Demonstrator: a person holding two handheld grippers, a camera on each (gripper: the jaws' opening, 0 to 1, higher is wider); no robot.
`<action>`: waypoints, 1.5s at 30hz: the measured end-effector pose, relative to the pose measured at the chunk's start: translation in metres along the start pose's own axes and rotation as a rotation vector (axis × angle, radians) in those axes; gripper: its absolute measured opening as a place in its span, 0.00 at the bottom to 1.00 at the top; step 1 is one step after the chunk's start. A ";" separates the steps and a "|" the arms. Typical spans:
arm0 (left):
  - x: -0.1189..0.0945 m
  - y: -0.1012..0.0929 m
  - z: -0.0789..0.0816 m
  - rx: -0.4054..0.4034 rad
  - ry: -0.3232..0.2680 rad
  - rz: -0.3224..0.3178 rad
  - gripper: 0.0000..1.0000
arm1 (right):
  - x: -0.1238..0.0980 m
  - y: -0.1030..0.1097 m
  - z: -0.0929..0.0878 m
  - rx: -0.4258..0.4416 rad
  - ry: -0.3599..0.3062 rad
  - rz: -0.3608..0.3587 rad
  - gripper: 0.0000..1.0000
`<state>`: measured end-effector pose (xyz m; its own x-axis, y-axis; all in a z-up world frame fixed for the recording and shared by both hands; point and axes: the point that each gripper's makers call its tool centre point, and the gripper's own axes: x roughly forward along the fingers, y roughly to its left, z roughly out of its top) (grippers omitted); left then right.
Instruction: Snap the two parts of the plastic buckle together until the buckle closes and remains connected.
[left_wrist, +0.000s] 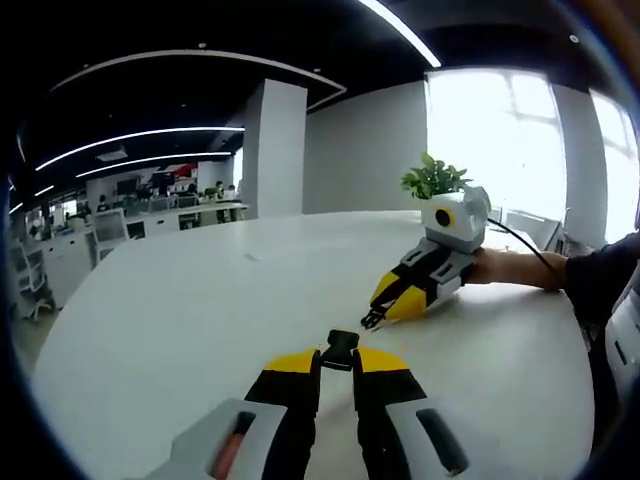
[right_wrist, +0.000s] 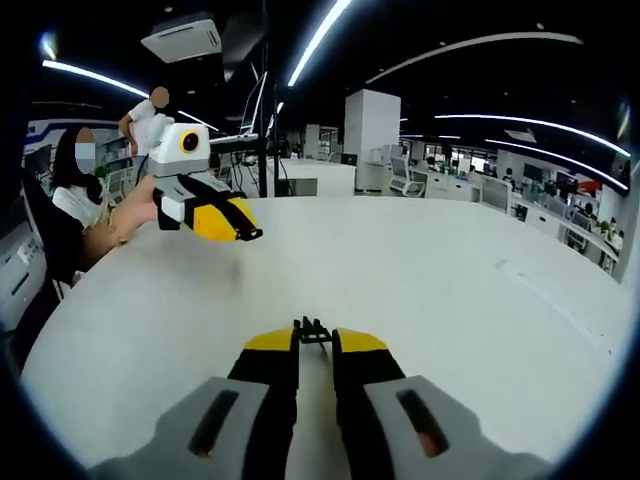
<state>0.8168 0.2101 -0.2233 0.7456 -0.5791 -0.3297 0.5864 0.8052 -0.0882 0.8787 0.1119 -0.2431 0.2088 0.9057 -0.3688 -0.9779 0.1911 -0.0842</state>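
Between the yellow tips of my left gripper (left_wrist: 338, 364) sits a black buckle part (left_wrist: 341, 346), its blocky end pointing forward over the white table (left_wrist: 170, 320). My right gripper (right_wrist: 314, 344) is shut on the other black buckle part (right_wrist: 313, 328), whose prongs stick out ahead. The two grippers face each other, a short gap apart, above the table. In the left gripper view the right gripper (left_wrist: 374, 319) comes in from the right with a small black piece at its tip. In the right gripper view the left gripper (right_wrist: 253, 235) shows at the upper left.
A small green plant (left_wrist: 435, 178) stands on the table behind the right gripper. A person's forearm (left_wrist: 520, 268) and dark sleeve reach in from the right. A seated person (right_wrist: 70, 205) is at the table's left edge. Office desks and chairs lie beyond the round white table (right_wrist: 460, 300).
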 end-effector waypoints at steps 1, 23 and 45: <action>0.002 -0.002 0.000 0.005 0.003 -0.002 0.12 | -0.004 -0.001 -0.001 0.000 -0.001 -0.006 0.14; 0.054 -0.052 0.009 0.145 0.098 -0.130 0.12 | -0.096 0.002 -0.031 -0.018 0.007 -0.116 0.14; 0.078 -0.094 -0.002 0.244 0.154 -0.262 0.12 | -0.102 0.012 -0.028 -0.040 -0.032 -0.085 0.13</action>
<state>0.8190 0.0901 -0.2428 0.5152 -0.7204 -0.4644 0.8226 0.5677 0.0319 0.8454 0.0112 -0.2326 0.2903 0.8984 -0.3295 -0.9555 0.2534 -0.1508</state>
